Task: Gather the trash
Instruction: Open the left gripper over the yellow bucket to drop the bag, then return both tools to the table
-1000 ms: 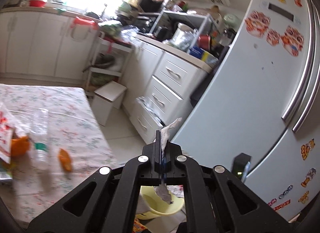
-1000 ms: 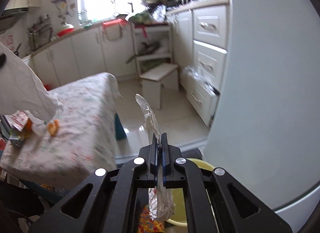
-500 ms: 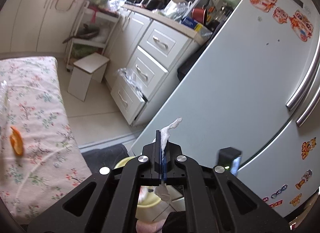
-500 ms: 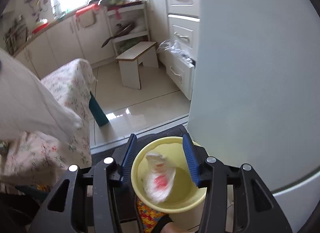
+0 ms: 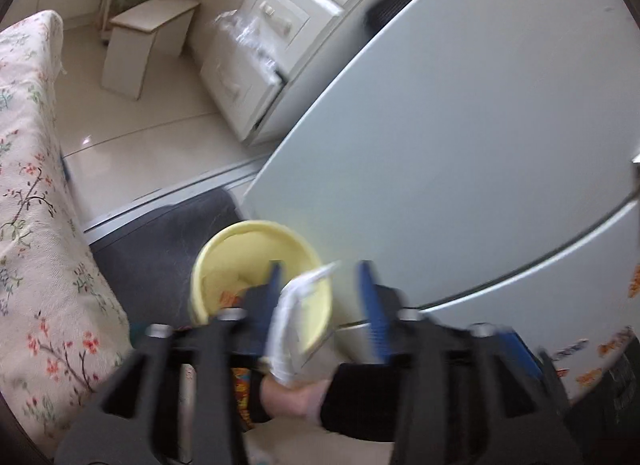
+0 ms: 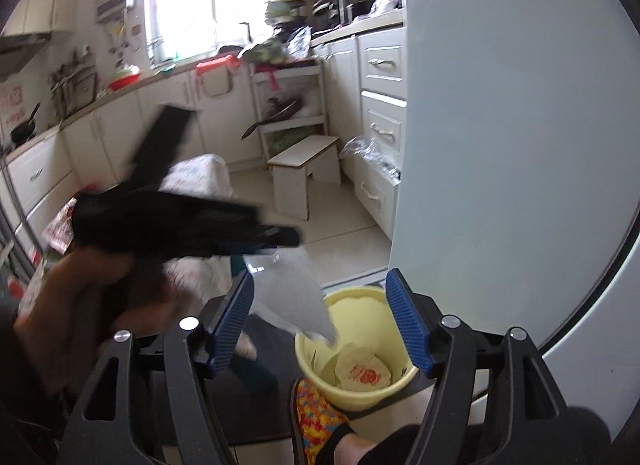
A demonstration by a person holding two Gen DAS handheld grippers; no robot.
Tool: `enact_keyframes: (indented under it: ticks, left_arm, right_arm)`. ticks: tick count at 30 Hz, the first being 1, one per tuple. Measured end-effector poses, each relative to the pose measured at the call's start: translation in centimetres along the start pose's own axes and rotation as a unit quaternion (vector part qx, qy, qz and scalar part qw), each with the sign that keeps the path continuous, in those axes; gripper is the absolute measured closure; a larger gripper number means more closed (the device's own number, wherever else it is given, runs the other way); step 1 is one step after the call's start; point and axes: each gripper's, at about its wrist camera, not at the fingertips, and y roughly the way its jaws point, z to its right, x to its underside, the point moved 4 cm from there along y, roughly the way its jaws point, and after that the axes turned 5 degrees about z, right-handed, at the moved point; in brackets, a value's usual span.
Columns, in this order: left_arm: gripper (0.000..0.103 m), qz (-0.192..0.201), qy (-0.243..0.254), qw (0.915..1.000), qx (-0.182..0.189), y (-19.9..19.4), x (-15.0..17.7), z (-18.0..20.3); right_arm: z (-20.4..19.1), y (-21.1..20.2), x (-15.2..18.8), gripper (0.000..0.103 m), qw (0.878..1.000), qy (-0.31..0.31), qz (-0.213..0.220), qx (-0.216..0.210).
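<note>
A yellow bin (image 5: 240, 261) stands on a dark mat by the fridge; it also shows in the right wrist view (image 6: 360, 365). My left gripper (image 5: 320, 297) is open above the bin, and a crumpled white tissue (image 5: 292, 317) hangs loose against its left finger (image 5: 268, 297). In the right wrist view the tissue (image 6: 292, 297) drops from the left gripper toward the bin. My right gripper (image 6: 324, 325) is open and empty over the bin. A white wrapper with red print (image 6: 360, 373) lies inside the bin.
The white fridge (image 5: 460, 125) stands right beside the bin. A table with a floral cloth (image 5: 36, 245) is on the left. A white step stool (image 5: 144, 45) and drawers (image 5: 256, 61) stand farther back. A colourful slipper (image 6: 316, 413) is at the bin's base.
Both grippers have moved over the bin and opened. The right one dropped its wrapper into the bin half a second ago. The left one has just opened and the tissue is falling.
</note>
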Motion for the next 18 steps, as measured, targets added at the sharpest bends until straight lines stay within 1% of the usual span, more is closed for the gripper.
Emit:
enact_keyframes:
  ticks: [2,4,6,7,8,9,11,15,18]
  left_arm:
    - [0.051,-0.009,0.001,0.9999,-0.011,0.5,-0.1,-0.2]
    - [0.047,-0.002,0.011,0.9994,-0.032,-0.1,0.0,0.0]
    - [0.038,0.019,0.028,0.9975,-0.061,-1.8,0.0,0.3]
    - [0.034,0.033,0.037,0.9952,-0.085,-2.8,0.1,0.4]
    - [0.028,0.047,0.043,0.992,-0.109,-4.0,0.1,0.4]
    - [0.024,0.066,0.049,0.9866,-0.141,-5.7,0.4,0.1]
    - [0.021,0.1,0.051,0.9763,-0.185,-9.0,1.0,-0.4]
    - [0.014,0.156,0.039,0.9591,-0.233,-15.4,3.0,-1.6]
    - [0.012,0.193,0.027,0.9427,-0.271,-19.6,5.3,-3.1]
  right_arm:
    - [-0.2,0.7,0.2,0.035,1.0,-0.001,-0.007,-0.004]
    - [-0.2,1.1,0.3,0.035,1.0,0.005,-0.012,-0.008]
    - [-0.4,1.9,0.1,0.035,1.0,0.007,-0.018,-0.013]
    - [-0.6,2.1,0.1,0.035,1.0,0.006,-0.019,-0.017]
    - [-0.9,2.1,0.0,0.035,1.0,0.004,-0.019,-0.02]
    - [-1.1,2.3,-0.1,0.033,1.0,0.001,-0.02,-0.022]
    - [-2.1,2.1,-0.2,0.029,1.0,-0.013,-0.018,-0.022]
    - [-4.0,2.3,0.2,0.024,0.998,-0.041,-0.026,-0.029]
    - [-5.6,2.5,0.6,0.022,0.997,-0.064,-0.037,-0.035]
